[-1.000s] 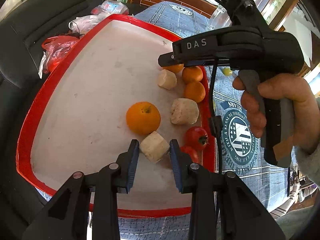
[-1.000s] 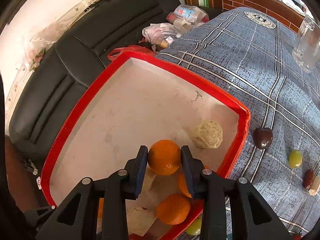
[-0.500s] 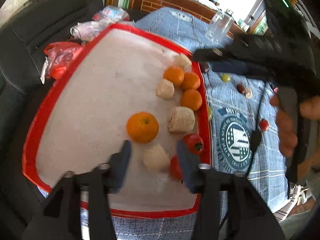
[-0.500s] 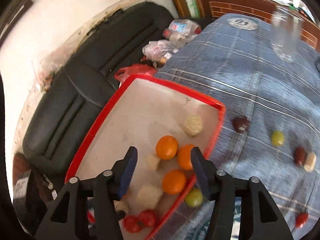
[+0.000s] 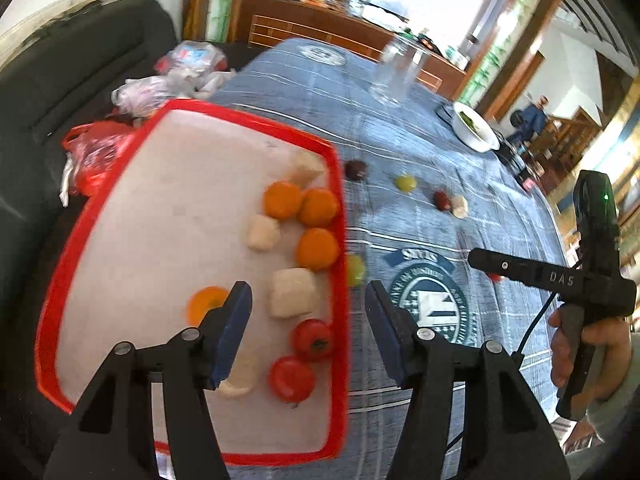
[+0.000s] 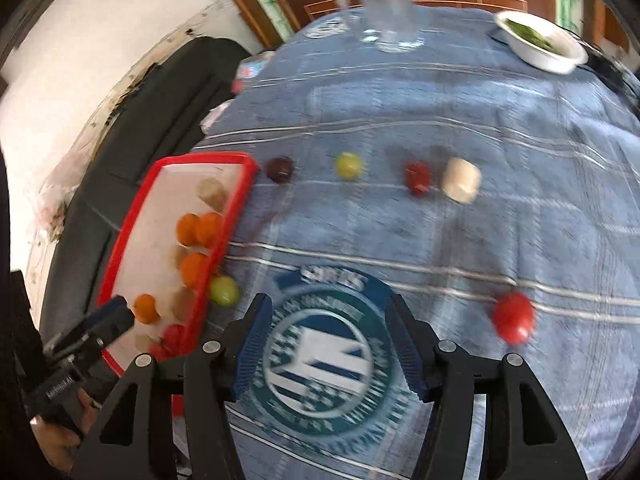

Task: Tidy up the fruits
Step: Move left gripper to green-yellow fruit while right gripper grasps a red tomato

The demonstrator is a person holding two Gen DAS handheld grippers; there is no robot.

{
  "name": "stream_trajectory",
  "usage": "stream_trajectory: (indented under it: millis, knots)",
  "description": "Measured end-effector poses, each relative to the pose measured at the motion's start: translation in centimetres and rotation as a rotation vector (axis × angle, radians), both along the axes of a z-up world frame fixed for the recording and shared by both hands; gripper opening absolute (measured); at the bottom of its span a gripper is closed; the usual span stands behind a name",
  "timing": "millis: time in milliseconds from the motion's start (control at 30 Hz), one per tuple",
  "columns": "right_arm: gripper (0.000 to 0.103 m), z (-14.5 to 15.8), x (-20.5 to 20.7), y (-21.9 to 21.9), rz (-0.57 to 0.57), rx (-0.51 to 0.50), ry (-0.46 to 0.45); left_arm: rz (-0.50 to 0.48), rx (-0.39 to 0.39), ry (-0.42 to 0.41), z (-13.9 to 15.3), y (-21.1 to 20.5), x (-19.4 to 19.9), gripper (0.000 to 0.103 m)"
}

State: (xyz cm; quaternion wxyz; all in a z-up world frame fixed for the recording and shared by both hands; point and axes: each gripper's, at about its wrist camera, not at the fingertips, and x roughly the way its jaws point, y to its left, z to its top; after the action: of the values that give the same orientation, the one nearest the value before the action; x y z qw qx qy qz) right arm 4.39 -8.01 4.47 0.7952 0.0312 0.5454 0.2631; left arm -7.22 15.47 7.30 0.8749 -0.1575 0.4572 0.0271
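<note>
Orange (image 5: 206, 303) half-hidden by left claw (image 5: 308, 334) | both claws apart, empty | right claw (image 6: 330, 346) view blurred

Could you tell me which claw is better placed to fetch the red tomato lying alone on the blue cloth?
The right claw: it is open over the cloth, and the tomato lies just beside it. The left claw is over the red tray's edge.

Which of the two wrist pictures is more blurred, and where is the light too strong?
Right wrist view: more blurred; the blue checked tablecloth and the red tomato on it are smeared. Left wrist view: somewhat sharper, though the fruits in the red-rimmed white tray look soft; the windows at the top are washed out white. Both views bend straight lines near the edges.
</note>
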Motion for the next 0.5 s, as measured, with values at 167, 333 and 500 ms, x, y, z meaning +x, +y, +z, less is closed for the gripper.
stream_trajectory:
  millis: [167, 333, 500]
  knots:
    - [0.061, -0.6, -0.6, -3.3, -0.066, -0.004, 0.006, -0.086, -0.008, 0.015, -0.2, -2.7, 1.8, 0.064]
    - [0.061, -0.3, -0.8, -6.2, -0.107, -0.039, -0.024, -0.156, -0.015, 0.018, -0.2, -5.1, 3.3, 0.064]
    - [0.056, -0.9, 0.2, -8.0, -0.143, -0.092, -0.022, -0.204, -0.02, 0.022, -0.1, -7.1, 5.7, 0.064]
